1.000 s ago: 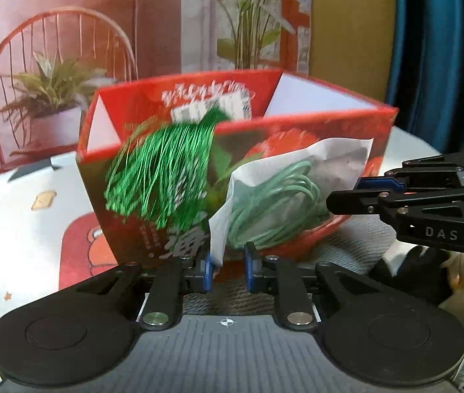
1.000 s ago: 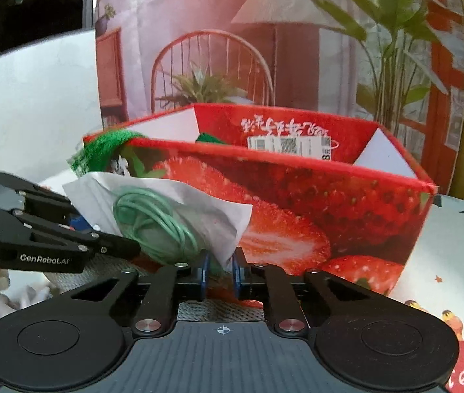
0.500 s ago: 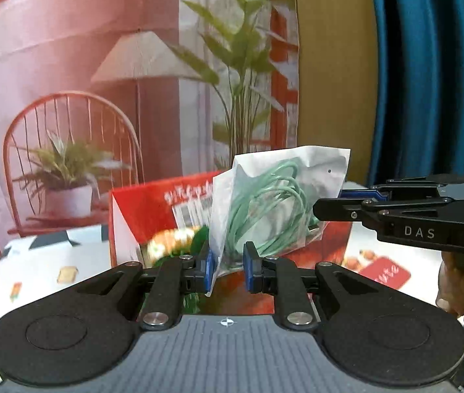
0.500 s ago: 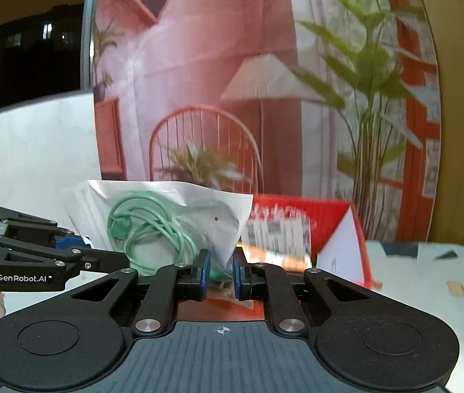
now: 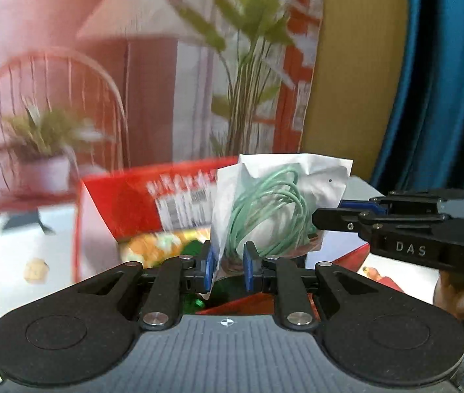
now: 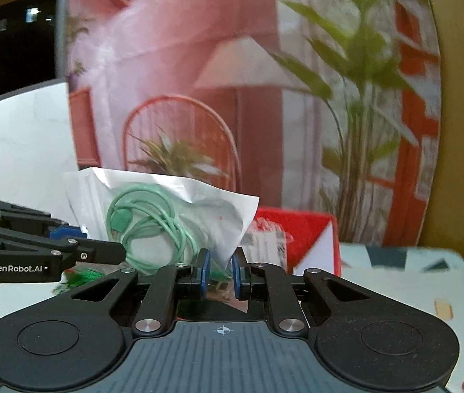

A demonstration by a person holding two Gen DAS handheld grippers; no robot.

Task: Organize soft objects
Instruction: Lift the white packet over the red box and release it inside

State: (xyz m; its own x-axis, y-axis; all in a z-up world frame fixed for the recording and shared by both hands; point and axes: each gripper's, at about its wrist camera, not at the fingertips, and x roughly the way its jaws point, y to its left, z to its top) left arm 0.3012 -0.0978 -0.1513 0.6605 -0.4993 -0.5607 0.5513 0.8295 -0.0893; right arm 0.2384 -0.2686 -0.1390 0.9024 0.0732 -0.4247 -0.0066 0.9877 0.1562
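Holding the pouch (image 5: 277, 203) taut over the box (image 5: 153, 196), left gripper (image 5: 228, 270) and right gripper (image 6: 220, 273) each clenched on a corner; I lower level, together.

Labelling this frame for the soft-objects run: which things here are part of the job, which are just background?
Part of the job:
- white bag of green cable, pinched by the left gripper and the right gripper
- red strawberry box
- green tassel

Just lying about:
- printed backdrop
- blue curtain
- patterned tablecloth
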